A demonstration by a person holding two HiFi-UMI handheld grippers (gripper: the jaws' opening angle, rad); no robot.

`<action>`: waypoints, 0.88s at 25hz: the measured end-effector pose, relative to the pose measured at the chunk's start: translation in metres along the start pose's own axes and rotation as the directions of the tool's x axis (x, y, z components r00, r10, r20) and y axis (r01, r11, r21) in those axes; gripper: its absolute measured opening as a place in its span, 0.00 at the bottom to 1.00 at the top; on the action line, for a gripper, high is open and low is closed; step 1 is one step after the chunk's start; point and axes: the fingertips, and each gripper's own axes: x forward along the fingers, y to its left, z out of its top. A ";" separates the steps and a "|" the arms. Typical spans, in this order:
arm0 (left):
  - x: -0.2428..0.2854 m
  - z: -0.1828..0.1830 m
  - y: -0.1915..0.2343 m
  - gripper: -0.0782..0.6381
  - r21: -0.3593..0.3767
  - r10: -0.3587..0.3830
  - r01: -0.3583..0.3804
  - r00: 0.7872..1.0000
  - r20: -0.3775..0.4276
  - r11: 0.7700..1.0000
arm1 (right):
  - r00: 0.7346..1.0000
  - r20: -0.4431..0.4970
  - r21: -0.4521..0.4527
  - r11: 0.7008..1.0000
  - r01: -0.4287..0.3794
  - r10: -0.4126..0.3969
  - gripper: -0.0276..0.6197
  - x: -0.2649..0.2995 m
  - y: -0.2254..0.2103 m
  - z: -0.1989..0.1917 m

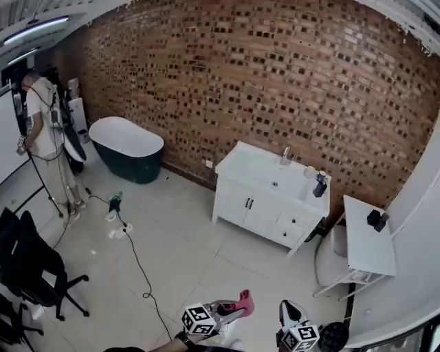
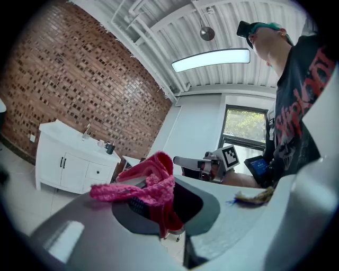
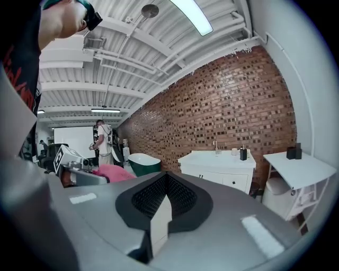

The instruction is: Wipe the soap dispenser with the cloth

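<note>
The left hand-held gripper (image 1: pixel 234 311) pinches one pink cloth (image 1: pixel 245 301), the right hand-held gripper (image 3: pixel 165 184) is closed on nothing, and one soap dispenser (image 1: pixel 320 185) stands on the far worktop (image 1: pixel 251 167).

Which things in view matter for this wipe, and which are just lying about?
For the job: pink cloth, in the left gripper; soap dispenser, on the vanity.
Just there: bathtub; office chair; floor cable; side table.

Setting: mock bathroom built inside a studio hall. Bathroom side: brick wall (image 1: pixel 275 75), freestanding bathtub (image 1: pixel 127 148), white vanity (image 1: pixel 265 199) with faucet (image 1: pixel 285 155) and soap dispenser (image 1: pixel 320 185). Studio side: office chairs (image 1: pixel 31 268), cable (image 1: pixel 137 265) trailing over pale floor (image 1: pixel 179 234), person (image 1: pixel 45 130) standing near the tub, ribbed ceiling (image 3: pixel 127 63) with strip light (image 3: pixel 196 16).
</note>
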 end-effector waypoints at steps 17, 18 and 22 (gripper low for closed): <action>0.033 -0.025 0.063 0.17 -0.046 -0.017 0.016 1.000 -0.015 0.999 | 0.969 0.208 0.165 0.972 -0.166 0.131 0.04 0.040 -0.018 -0.002; 0.045 -0.013 0.068 0.17 -0.042 -0.016 0.015 1.000 -0.023 0.999 | 0.972 0.203 0.160 0.975 -0.155 0.122 0.04 0.048 -0.029 0.001; 0.109 0.043 0.087 0.17 0.018 -0.056 0.057 0.997 -0.055 0.998 | 0.983 0.170 0.169 0.981 -0.098 0.069 0.04 0.069 -0.094 0.018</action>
